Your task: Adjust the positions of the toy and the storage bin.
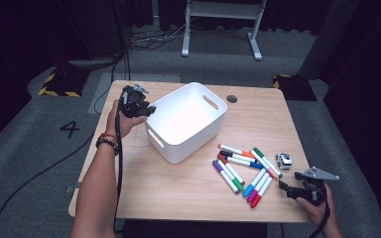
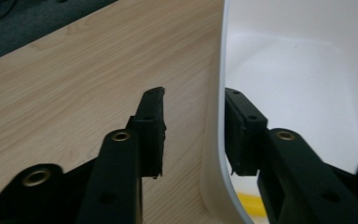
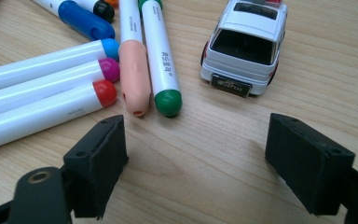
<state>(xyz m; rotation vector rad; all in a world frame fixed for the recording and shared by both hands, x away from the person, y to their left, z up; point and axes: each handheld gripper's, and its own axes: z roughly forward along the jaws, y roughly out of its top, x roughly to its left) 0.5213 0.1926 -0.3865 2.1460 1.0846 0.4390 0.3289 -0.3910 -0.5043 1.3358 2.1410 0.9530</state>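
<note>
So the left gripper [image 1: 148,110] has its jaws straddling the near-left rim of the white storage bin [image 1: 198,130], one jaw outside and one inside. In the left gripper view the inner pad sits right against the wall while the outer one shows a sliver of gap, but they look closed down, so I'd call it clamped on the bin wall. The bin sits mid-table, angled.

The right gripper [image 1: 284,189] hovers at the near right corner, jaws wide apart, nothing between them, pointed at the markers [image 1: 241,169] and the little white toy car [image 3: 244,44].

Progress-wise? Barely started, I reckon. The markers and the car lie on the table [image 1: 178,193] right of the bin, and none sit in the part of the bin I can see.
</note>
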